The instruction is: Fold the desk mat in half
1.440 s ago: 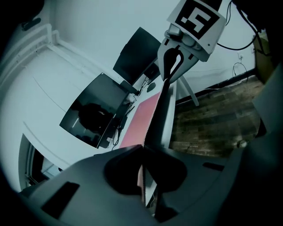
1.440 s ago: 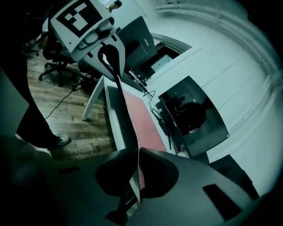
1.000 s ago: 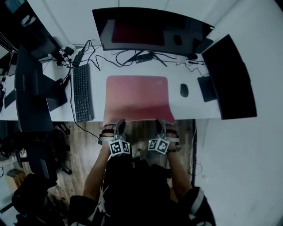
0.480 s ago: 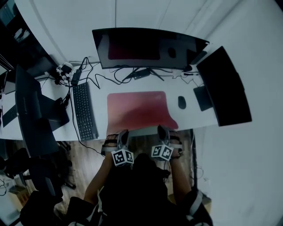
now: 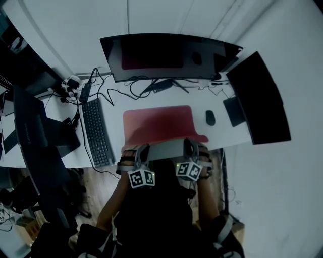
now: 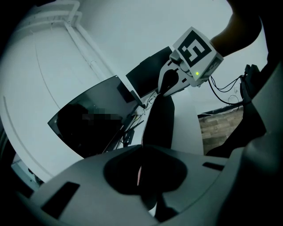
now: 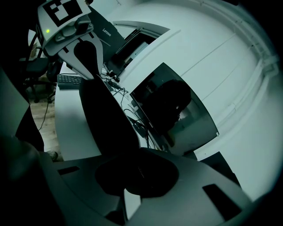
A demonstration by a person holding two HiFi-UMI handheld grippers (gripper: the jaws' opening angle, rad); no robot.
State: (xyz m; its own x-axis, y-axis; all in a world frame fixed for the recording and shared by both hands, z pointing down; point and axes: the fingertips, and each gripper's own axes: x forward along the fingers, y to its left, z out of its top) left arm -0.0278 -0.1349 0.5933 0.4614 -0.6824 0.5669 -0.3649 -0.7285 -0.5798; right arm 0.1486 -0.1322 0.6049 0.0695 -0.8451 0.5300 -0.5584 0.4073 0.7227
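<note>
Clamped on near corners of mat (image 5: 160, 122) with left gripper (image 5: 143, 151) and right gripper (image 5: 189, 147), one each, for a level raised edge; far half flat on desk (image 5: 115, 136) ahead, likely anchoring the fold

One word can be read: "Lenovo", in pale letters on the dark grey back of a flat screen (image 7: 111, 36), far beyond the jaws in the right gripper view, up and to their left. Just left of it, a white cube (image 7: 62, 13) bears a black square marker without letters. In the left gripper view, a second white cube (image 6: 194, 50), above and right of the jaws, carries another such marker.
</note>
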